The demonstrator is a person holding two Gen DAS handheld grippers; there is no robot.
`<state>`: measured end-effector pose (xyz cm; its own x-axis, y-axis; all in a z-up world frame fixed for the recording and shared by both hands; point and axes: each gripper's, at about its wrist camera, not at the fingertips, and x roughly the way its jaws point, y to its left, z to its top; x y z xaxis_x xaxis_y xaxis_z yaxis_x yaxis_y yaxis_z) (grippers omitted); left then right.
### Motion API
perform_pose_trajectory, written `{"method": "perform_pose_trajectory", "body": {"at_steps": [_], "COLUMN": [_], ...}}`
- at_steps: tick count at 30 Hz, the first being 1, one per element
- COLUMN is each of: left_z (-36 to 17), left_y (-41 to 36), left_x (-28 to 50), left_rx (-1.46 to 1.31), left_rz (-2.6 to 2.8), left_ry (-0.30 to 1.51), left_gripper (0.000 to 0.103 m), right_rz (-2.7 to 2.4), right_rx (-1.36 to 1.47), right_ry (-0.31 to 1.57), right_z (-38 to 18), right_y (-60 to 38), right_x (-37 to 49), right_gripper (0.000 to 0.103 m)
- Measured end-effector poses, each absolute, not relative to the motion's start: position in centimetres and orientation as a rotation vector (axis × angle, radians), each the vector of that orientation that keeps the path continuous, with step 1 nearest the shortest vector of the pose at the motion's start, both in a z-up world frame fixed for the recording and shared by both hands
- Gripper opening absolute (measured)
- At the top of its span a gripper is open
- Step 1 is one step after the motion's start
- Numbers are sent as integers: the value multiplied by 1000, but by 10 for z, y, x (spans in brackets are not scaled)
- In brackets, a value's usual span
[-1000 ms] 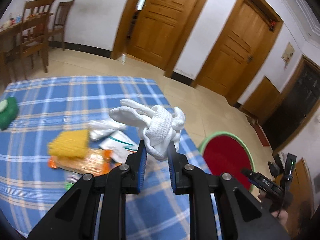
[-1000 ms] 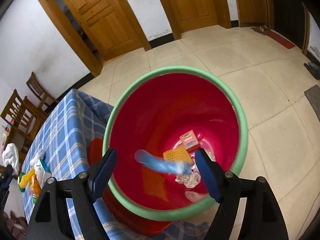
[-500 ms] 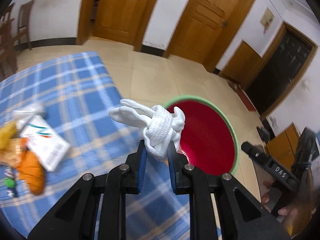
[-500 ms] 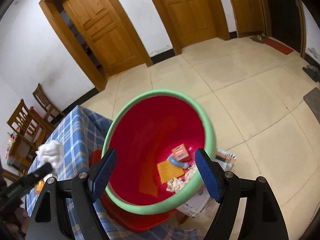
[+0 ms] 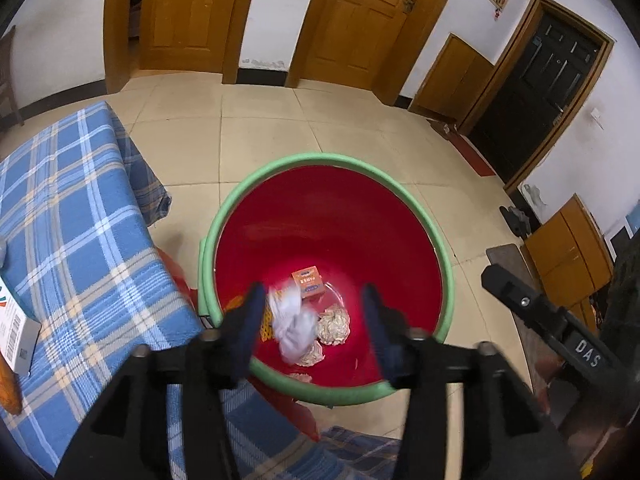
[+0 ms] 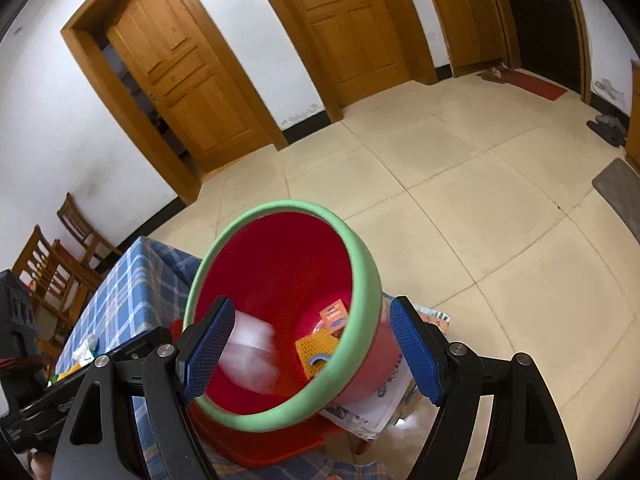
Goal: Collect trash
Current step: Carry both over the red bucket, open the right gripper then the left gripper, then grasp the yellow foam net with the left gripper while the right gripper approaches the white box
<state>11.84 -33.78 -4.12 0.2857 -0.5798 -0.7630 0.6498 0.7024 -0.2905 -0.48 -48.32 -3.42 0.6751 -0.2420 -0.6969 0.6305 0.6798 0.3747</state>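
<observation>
A red bin with a green rim (image 5: pixel 444 264) stands on the floor beside the table; it also shows in the right wrist view (image 6: pixel 368 280). My left gripper (image 5: pixel 314 316) is open above the bin. A white knotted cloth (image 5: pixel 294 326) is blurred in mid-fall inside the bin; it also shows as a white blur in the right wrist view (image 6: pixel 250 350). An orange box (image 5: pixel 308 282), crumpled paper (image 5: pixel 334 322) and a yellow mesh piece (image 6: pixel 316 348) lie at the bin's bottom. My right gripper (image 6: pixel 310 352) is open and empty, beside the bin.
The table with a blue plaid cloth (image 5: pixel 72 216) is at the left, with a white box (image 5: pixel 14 328) and an orange packet (image 5: pixel 8 388) on it. Papers (image 6: pixel 372 404) lie on the floor under the bin. Wooden chairs (image 6: pixel 60 256) stand behind the table.
My left gripper moved from over the table to over the bin and opened. The white cloth left its fingers and is falling into the bin. My right gripper drew back from the bin.
</observation>
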Motion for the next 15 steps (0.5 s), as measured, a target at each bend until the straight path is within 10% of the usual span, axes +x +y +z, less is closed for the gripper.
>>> {"method": "perform_pose_trajectory", "body": {"at_steps": [15], "left_z": [-25], "left_y": [-267], "left_x": [133], "left_rx": [-25], "left_rz": [-683], "left_ry": [971], "left_gripper": [54], "right_rz": [-475], "right_rx": [642], "right_ry": [669], "right_z": [-29], "right_y": [-464], "right_x": [6], "right_gripper": [81]}}
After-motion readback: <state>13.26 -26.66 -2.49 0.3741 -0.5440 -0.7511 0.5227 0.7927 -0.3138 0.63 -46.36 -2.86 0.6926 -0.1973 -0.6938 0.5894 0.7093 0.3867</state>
